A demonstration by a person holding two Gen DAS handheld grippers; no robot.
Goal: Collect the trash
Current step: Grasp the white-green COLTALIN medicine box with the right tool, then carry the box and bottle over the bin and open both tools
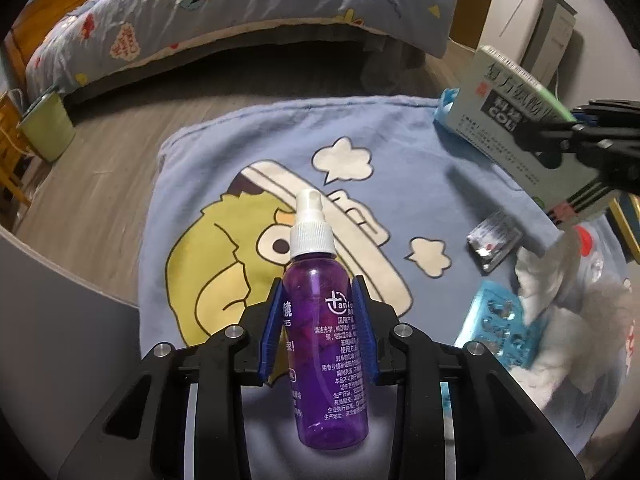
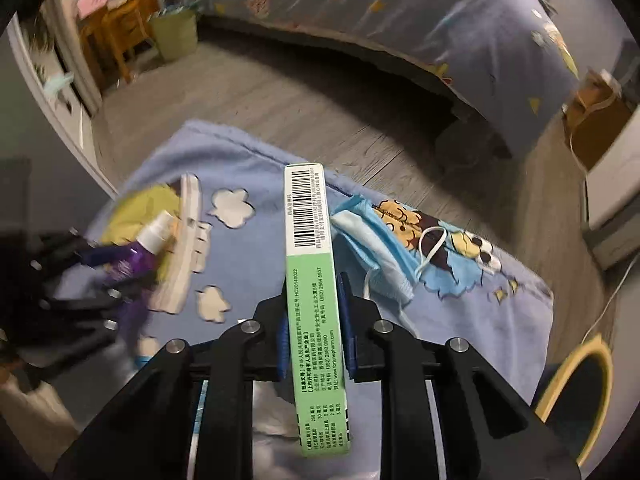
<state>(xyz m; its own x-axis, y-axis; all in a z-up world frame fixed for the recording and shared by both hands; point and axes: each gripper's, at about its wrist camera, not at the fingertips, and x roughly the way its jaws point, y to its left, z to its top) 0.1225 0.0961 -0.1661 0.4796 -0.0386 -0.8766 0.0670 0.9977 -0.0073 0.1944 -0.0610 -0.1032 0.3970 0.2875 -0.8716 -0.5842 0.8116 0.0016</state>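
Note:
A purple spray bottle (image 1: 320,320) with a white nozzle stands upright between the blue pads of my left gripper (image 1: 317,284), which is shut on it above a blue cartoon blanket (image 1: 240,160). In the right wrist view the bottle (image 2: 132,260) and left gripper (image 2: 80,280) appear blurred at the left. My right gripper (image 2: 313,284) is shut on a green and white medicine box (image 2: 310,240), held edge-up; that box (image 1: 500,100) shows at the upper right in the left wrist view. A blue face mask (image 2: 372,248) lies on the blanket beyond the box.
On the blanket's right side lie a silver blister pack (image 1: 494,240), a blue packet (image 1: 500,328) and white tissue (image 1: 548,276). A green bin (image 1: 48,128) stands on the wood floor by the bed (image 1: 240,8). A yellow-rimmed container (image 2: 580,392) sits at the lower right.

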